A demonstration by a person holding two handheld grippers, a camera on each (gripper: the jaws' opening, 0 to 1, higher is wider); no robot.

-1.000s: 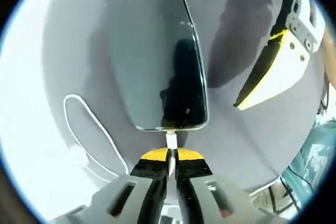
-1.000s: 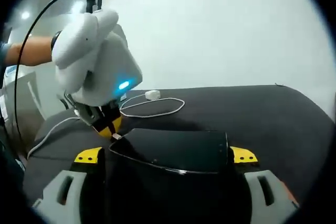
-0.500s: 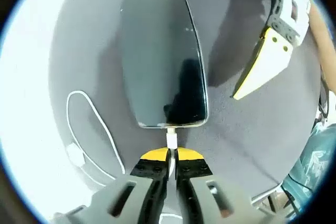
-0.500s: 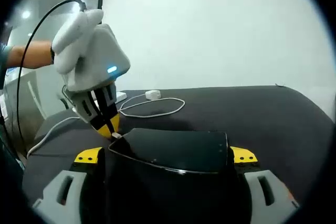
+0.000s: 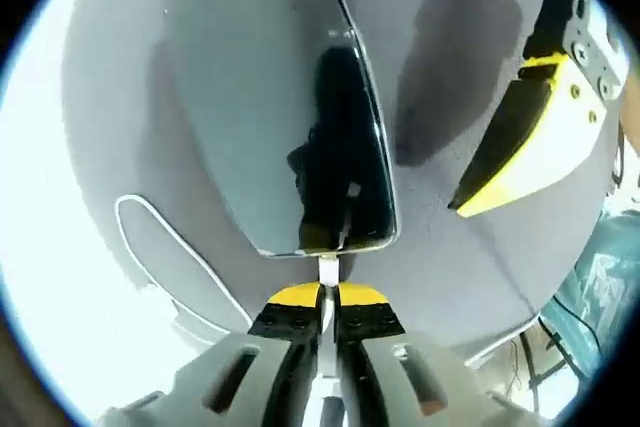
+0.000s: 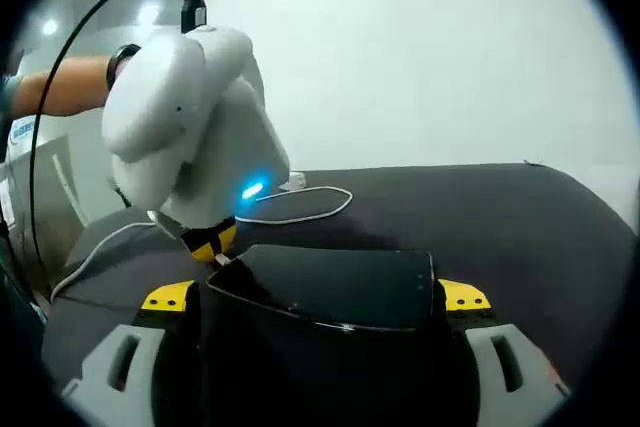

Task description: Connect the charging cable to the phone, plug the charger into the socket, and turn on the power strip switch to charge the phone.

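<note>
A black phone (image 6: pixel 320 292) lies flat between my right gripper's (image 6: pixel 315 299) yellow-tipped jaws, which are shut on its two long sides. My left gripper (image 5: pixel 328 295) is shut on the white plug (image 5: pixel 328 269) of the charging cable. The plug's tip touches the middle of the short edge of the phone (image 5: pixel 290 117). How deep it sits in the port is hidden. In the right gripper view, the left gripper (image 6: pixel 212 239) meets the phone's left end, its white body lit by a blue light. One of the right gripper's fingers (image 5: pixel 530 137) stands beside the phone.
The white cable (image 6: pixel 300 209) loops across the dark table top (image 6: pixel 520 217) behind the phone, and its loop (image 5: pixel 160 247) trails left near the table's edge. A person's arm (image 6: pixel 60 97) and a black lead (image 6: pixel 60 67) are at the left. A white wall rises behind.
My left gripper has pressed closer to the phone's end and tipped over, with the plug still against the port edge. The right gripper and phone have stayed put.
</note>
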